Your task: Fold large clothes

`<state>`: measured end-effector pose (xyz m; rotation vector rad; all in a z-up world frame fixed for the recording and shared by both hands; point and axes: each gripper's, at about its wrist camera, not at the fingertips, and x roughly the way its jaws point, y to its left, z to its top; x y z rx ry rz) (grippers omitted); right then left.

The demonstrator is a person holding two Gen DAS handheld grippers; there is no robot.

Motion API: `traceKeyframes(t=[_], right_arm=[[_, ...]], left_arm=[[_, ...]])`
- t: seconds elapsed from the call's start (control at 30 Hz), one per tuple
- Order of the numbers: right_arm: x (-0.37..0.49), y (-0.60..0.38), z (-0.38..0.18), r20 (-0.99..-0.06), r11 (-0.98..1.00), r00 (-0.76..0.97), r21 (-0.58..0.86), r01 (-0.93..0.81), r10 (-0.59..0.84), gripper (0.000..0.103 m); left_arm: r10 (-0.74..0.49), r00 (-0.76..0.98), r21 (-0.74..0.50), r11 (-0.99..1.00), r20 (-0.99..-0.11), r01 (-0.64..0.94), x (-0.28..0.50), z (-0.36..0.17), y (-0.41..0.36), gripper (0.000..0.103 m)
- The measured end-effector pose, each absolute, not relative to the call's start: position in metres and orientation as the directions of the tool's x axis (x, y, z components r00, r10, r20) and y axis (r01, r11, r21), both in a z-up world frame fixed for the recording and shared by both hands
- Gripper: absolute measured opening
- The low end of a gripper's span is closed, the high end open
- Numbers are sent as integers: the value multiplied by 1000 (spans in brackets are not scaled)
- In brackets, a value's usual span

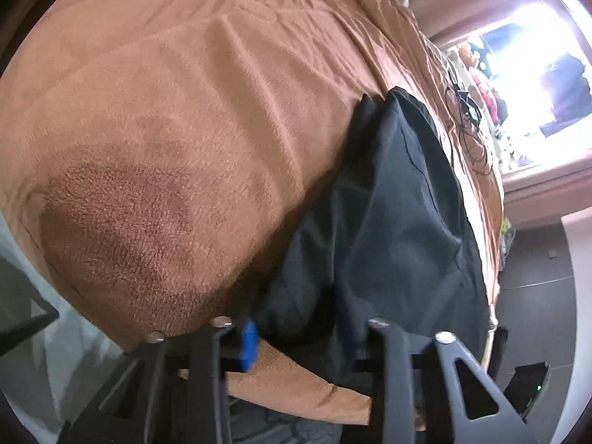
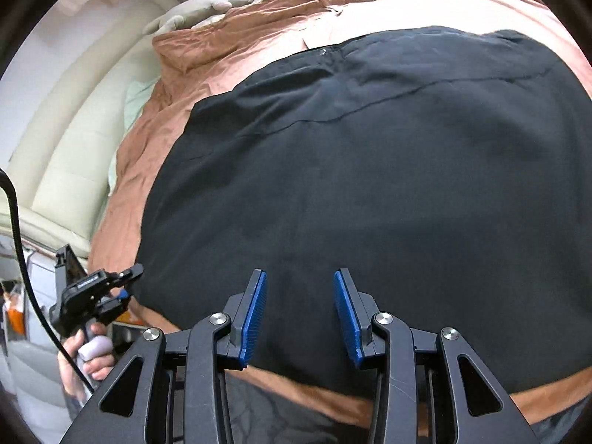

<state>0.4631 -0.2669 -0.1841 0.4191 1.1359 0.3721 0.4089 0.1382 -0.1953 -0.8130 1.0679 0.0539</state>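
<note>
Lying flat on the brown bedspread (image 2: 259,37), the black garment (image 2: 370,185) fills most of my right wrist view, its long axis running across that picture from left to right, with a seam crossing it slantwise and a small button at its far edge. My right gripper (image 2: 299,314) hovers over the near hem, its blue pads (image 2: 255,318) parted to a moderate gap with nothing between them. That view alone shows my left gripper (image 2: 124,288) at the garment's left corner, gripped by my hand (image 2: 88,355), and the cream headboard (image 2: 74,155) beyond. My left wrist view shows instead the garment (image 1: 399,203) foreshortened, stretching away from the tool, with a bare expanse of bedspread (image 1: 166,129) and a bright window (image 1: 525,55). There the left gripper (image 1: 307,336) stands narrow; cloth bunches between its fingers, but I cannot tell whether they pinch it.
</note>
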Motion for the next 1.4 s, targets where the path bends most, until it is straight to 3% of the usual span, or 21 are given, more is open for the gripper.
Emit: traceKeyframes(t=[0.2, 0.43, 0.6, 0.83, 1.0, 1.4], right_arm=[[450, -267, -177, -779, 861, 389, 501, -84, 492, 38], [449, -259, -203, -789, 861, 360, 501, -91, 498, 38], [448, -257, -220, -792, 871, 378, 483, -94, 480, 27], [450, -266, -221, -765, 840, 371, 535, -92, 527, 25], [446, -294, -207, -698, 778, 392, 624, -78, 599, 25], [402, -412, -164, -589, 731, 580, 683, -15, 563, 25]], left_arm=[[-297, 583, -560, 754, -756, -343, 403, -152, 123, 14], [-342, 663, -603, 770, -666, -209, 404, -90, 93, 11], [-392, 684, -610, 786, -615, -98, 411, -50, 57, 9], [-479, 681, -592, 802, -554, 81, 417, 1, -9, 8], [-522, 657, -569, 805, -544, 169, 424, 22, -51, 8], [-605, 539, -517, 791, -586, 326, 446, 31, -172, 8]])
